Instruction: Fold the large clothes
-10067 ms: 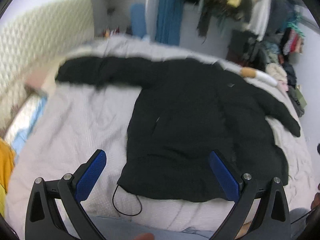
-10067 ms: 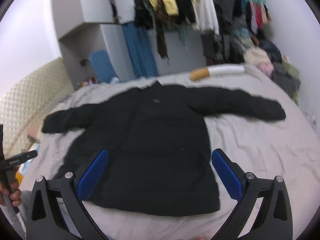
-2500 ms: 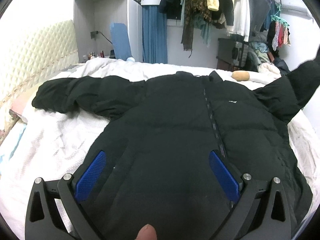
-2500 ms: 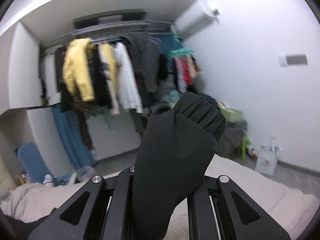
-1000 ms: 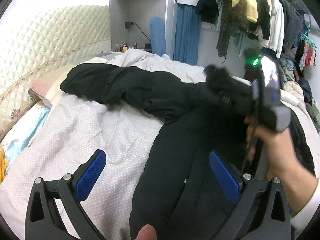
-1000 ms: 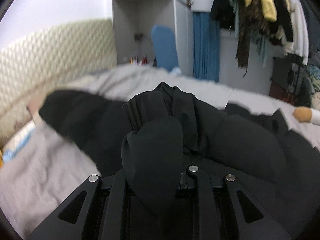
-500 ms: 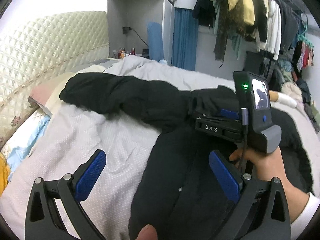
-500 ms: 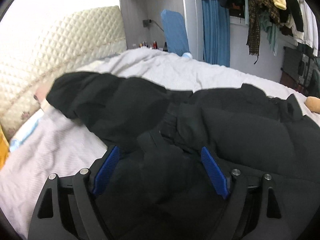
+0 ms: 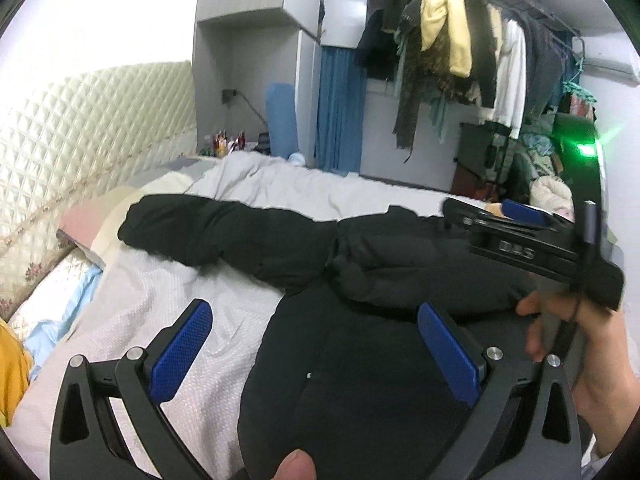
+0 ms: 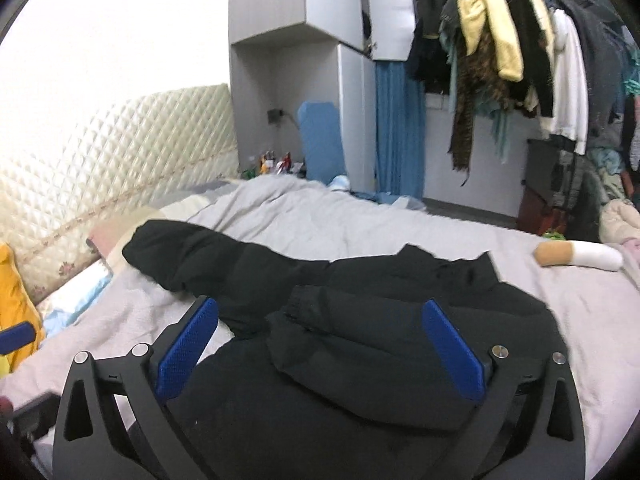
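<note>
Opening wide over the bed, the right gripper (image 10: 320, 344) has just let go of the black puffer jacket's right sleeve (image 10: 384, 328), its blue-padded jaws spreading with nothing pressed between them; a second ago they pinched that cuff. The sleeve lies folded across the chest of the black padded jacket (image 9: 360, 360), directly ahead of and below the fingers. The left gripper (image 9: 316, 344) hangs beside it, jaws apart and empty. Ahead and to the left of both tools, the other sleeve (image 9: 224, 232) lies stretched over the pale quilted bedspread (image 9: 132, 320), apparently the next piece to bring in.
</note>
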{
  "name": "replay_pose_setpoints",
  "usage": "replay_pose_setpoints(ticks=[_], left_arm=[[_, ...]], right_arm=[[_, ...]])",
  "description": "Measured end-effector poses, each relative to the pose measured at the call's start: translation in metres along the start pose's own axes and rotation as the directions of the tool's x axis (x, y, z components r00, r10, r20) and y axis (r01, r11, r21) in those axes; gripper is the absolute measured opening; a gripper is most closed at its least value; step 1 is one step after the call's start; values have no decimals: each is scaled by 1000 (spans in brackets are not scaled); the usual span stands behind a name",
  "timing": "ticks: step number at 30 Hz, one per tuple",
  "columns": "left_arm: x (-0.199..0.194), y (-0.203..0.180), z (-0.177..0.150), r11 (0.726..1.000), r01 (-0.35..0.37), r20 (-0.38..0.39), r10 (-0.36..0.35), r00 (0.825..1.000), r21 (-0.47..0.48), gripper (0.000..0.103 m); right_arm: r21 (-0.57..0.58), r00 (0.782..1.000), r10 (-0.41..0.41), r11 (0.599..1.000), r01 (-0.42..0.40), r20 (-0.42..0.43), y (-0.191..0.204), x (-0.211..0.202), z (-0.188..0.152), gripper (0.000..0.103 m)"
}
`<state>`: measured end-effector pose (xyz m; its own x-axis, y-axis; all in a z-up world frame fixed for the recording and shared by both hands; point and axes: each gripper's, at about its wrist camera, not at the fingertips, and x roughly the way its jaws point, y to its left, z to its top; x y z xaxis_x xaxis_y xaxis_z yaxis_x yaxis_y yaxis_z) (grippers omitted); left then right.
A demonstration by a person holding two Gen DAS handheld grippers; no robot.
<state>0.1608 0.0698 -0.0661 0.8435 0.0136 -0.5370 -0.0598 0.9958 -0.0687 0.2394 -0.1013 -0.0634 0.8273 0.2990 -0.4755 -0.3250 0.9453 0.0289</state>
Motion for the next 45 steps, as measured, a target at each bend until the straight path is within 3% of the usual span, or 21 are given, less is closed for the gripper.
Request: replay_pose_setpoints(ticks=[7,17,23,35,41,45], left_arm=[[-42,-20,1,999,29,41,-30,999,15,103],[-78,-48,-12,995,94,90,-97,991,38,103],[-79,-64,-24,993,94,80,-100,992,67,103],[-50,-66,-60,991,104,-24,-102,994,87,103],[-27,-32,-47,990,144,-47,-144,988,-7,103],[-3,10,-20,993,109,-50,-112,992,-50,103]], right_arm=[[17,996,-68,998,67,50,-23,-79,-12,103],[101,986,-134,987,124,99,-42,-158,-68,103],[109,981,-171,981,161,94,-41,-180,-103,103],[135,975,-216,969,207,53,-34,-199,-154,103],[181,970,-236,958,223,52,-48,-196,-158,103],[211,970,-238,951,224,40,-56,-195,-161,103]])
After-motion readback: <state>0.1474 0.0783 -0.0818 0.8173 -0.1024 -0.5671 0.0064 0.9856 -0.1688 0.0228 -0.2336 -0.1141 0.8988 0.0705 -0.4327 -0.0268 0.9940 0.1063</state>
